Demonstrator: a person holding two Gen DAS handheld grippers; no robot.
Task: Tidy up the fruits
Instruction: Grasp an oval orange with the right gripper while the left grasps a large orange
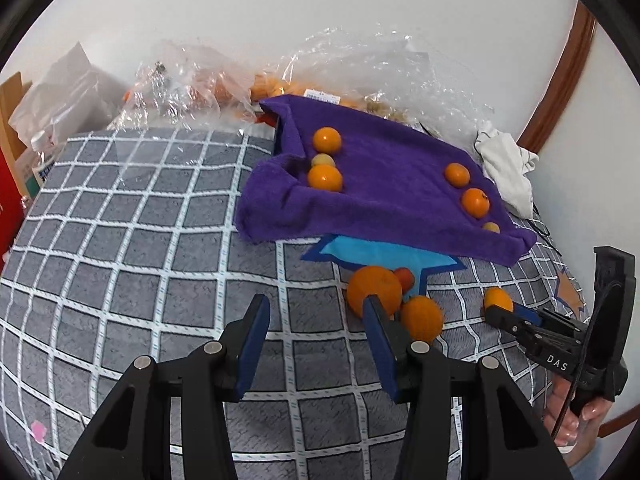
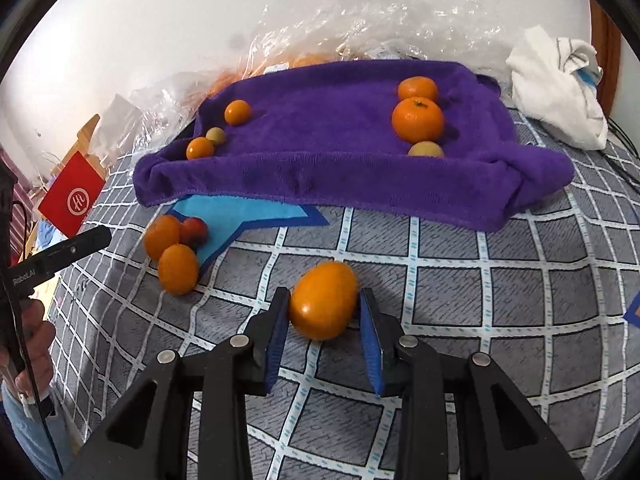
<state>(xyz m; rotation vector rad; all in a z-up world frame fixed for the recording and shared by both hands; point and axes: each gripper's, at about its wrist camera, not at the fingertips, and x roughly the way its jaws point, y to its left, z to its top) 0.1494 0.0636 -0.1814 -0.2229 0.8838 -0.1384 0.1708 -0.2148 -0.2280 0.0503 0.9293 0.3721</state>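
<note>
Left gripper (image 1: pixel 316 320), left wrist view: jaws released and parted over bare checked bedspread (image 1: pixel 140 240), nothing between them. Its right finger overlaps the large orange (image 1: pixel 374 284) in the picture; whether they touch cannot be told. A second orange (image 1: pixel 422 318) lies just beside, partly hidden behind the same finger. At the right edge the right gripper (image 1: pixel 500 312) enters, its tips at an oval orange fruit (image 1: pixel 498 299); the hand (image 1: pixel 576 412) holding it is cut off by the frame. On the purple towel (image 1: pixel 392 200) are two rows of three fruits, one by the left fold (image 1: pixel 325 178) and one near the right edge (image 1: pixel 475 202). Crinkled plastic bags (image 1: pixel 192 80) behind blur their contents. Open bedspread lies to the left.

Right wrist view: the right gripper is clenched about the oval orange fruit, which sits on the bedspread short of the towel's near edge. The left pad lies against the skin; at the right pad shadow makes contact hard to read. A small red fruit (image 2: pixel 194 230) is half hidden behind the two oranges, on a blue star patch (image 2: pixel 240 216) partly under the towel. A white cloth (image 2: pixel 556 88) lies at the far right. Bare bedspread extends to the right.
</note>
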